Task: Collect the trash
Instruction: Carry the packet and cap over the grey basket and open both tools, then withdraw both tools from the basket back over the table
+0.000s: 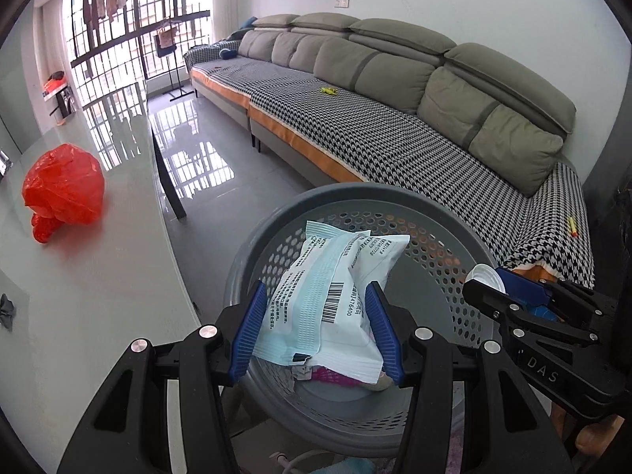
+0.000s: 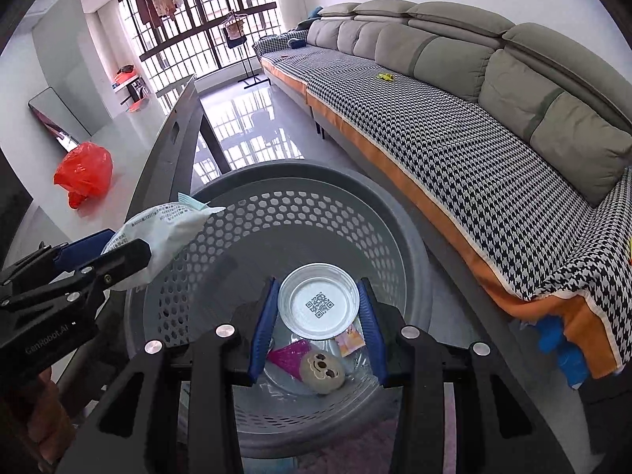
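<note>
My left gripper (image 1: 316, 308) is shut on a pale blue and white plastic wrapper (image 1: 335, 288) and holds it over the grey perforated trash basket (image 1: 434, 213). My right gripper (image 2: 316, 312) is shut on a round clear plastic lid with a QR code (image 2: 318, 301), also over the basket (image 2: 316, 181). In the basket's bottom lie a pink wrapper (image 2: 290, 357), a round tan face-printed item (image 2: 322, 369) and a small card (image 2: 350, 340). The right gripper shows in the left wrist view (image 1: 497, 288); the left gripper with its wrapper shows in the right wrist view (image 2: 130, 252).
A crumpled red plastic bag (image 1: 65, 189) lies on the glossy grey table (image 1: 98, 276) to the left. A long grey sofa with a houndstooth cover (image 1: 395, 142) runs along the right. A small dark scrap (image 1: 7, 310) lies on the table's left edge.
</note>
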The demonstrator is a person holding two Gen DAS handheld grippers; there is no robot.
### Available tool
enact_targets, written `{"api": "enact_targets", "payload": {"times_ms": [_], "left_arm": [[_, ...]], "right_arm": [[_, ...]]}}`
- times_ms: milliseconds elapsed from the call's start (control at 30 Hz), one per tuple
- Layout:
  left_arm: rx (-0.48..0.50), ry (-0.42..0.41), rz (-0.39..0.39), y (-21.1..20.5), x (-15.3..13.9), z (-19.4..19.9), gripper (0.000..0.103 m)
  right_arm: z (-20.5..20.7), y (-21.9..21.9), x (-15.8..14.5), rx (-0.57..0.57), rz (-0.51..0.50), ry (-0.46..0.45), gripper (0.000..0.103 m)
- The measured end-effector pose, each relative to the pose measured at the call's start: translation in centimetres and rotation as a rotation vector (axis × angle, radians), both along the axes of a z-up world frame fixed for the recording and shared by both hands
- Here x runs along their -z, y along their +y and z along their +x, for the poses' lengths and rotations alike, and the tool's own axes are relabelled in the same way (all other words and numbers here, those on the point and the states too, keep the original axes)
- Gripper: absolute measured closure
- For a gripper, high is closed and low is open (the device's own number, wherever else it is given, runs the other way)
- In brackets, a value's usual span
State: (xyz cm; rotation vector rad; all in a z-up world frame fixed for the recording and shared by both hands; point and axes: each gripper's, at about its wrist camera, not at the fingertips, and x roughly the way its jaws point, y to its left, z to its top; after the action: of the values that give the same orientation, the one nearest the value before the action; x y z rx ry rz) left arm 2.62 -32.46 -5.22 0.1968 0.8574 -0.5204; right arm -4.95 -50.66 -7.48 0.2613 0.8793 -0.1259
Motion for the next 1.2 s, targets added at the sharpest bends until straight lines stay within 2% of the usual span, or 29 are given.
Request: {"api": "enact_targets", "payload": {"times_ms": [133, 233, 300, 367, 400, 867, 1200], "left_arm": [[0.008, 0.004, 0.011, 0.0, 0.3, -0.1, 0.051], [0.003, 0.002, 0.011, 0.1, 0.4, -0.1, 0.049], [-0.001, 0.002, 0.013, 0.3, 0.3, -0.1, 0.042], [-0.008, -0.003, 0.019, 0.2, 0.4, -0.1, 0.030], [-0.011, -0.006, 0.022, 0.2, 0.3, -0.1, 0.028], [-0.033, -0.016, 0.017, 1.6, -0.2, -0.3, 0.027], [-0.099, -0.048, -0.050, 5.2, -1.9, -1.2, 0.021]], "right_arm": [[-0.2, -0.1, 0.3, 0.002, 0.004, 0.005, 0.064], [-0.2, -0.3, 0.2, 0.009, -0.003, 0.003, 0.049], [-0.2, -0.3, -0.1, 0.010, -0.003, -0.012, 0.046], [-0.2, -0.4, -0.2, 0.011, -0.004, -0.018, 0.045], [-0.3, -0.5, -0.2, 0.012, -0.005, -0.018, 0.045], [-0.2, -0.4, -0.4, 0.020, -0.002, -0.024, 0.045], [-1.3, 1.6, -3.4, 0.018, -0.053, -0.073, 0.042]]}}
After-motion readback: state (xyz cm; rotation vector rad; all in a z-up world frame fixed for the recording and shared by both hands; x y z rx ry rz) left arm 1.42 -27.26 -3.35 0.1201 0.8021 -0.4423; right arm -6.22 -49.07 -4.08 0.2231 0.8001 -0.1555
